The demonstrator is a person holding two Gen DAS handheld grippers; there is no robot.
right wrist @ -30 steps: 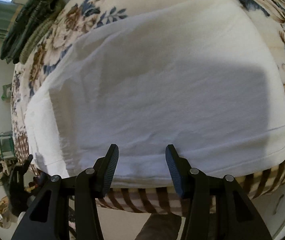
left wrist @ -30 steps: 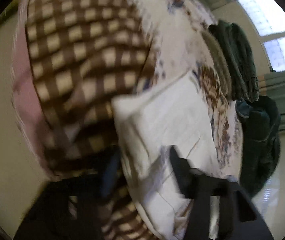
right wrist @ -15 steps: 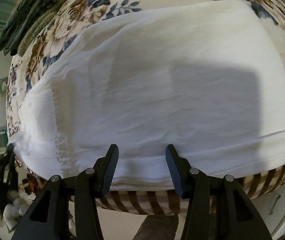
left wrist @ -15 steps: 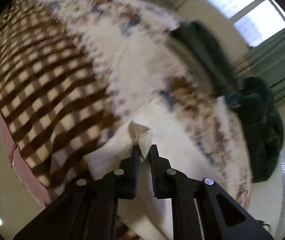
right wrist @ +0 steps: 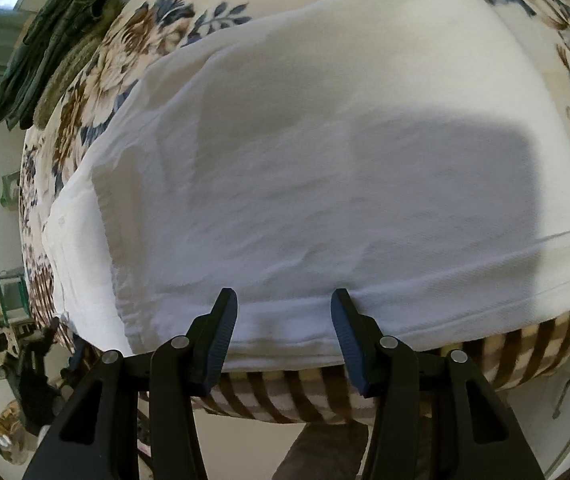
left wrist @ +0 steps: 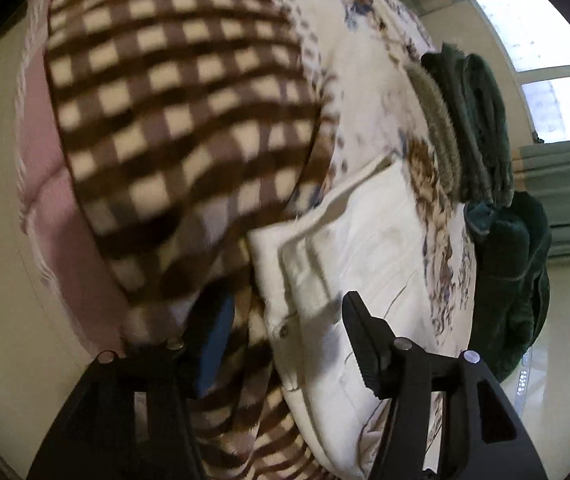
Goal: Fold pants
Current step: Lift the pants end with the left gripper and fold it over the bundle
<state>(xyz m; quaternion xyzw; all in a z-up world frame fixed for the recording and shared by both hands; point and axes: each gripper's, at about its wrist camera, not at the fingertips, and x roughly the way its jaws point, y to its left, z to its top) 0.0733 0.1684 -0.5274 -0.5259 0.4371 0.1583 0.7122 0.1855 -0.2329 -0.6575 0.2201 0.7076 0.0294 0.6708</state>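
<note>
White pants [right wrist: 325, 160] lie folded flat on the bed, their near edge at the bed's front. My right gripper [right wrist: 283, 312] is open and empty, its fingers over that near edge. In the left wrist view the waistband end of the pants [left wrist: 345, 264], with a button, lies on the bedcover. My left gripper [left wrist: 285, 320] is open and empty, just above that waistband end. Its left finger is blurred.
The bed has a floral cover [right wrist: 125, 48] and a brown checked blanket [left wrist: 173, 112] hanging over the side. Folded dark green clothes [left wrist: 473, 120] are stacked at the far edge, also in the right wrist view [right wrist: 53, 40]. Clutter [right wrist: 9, 332] stands on the floor at left.
Half a second ago my left gripper was shut on a corner of the white pants. It has opened, let the cloth go, and the waistband end now lies flat.
</note>
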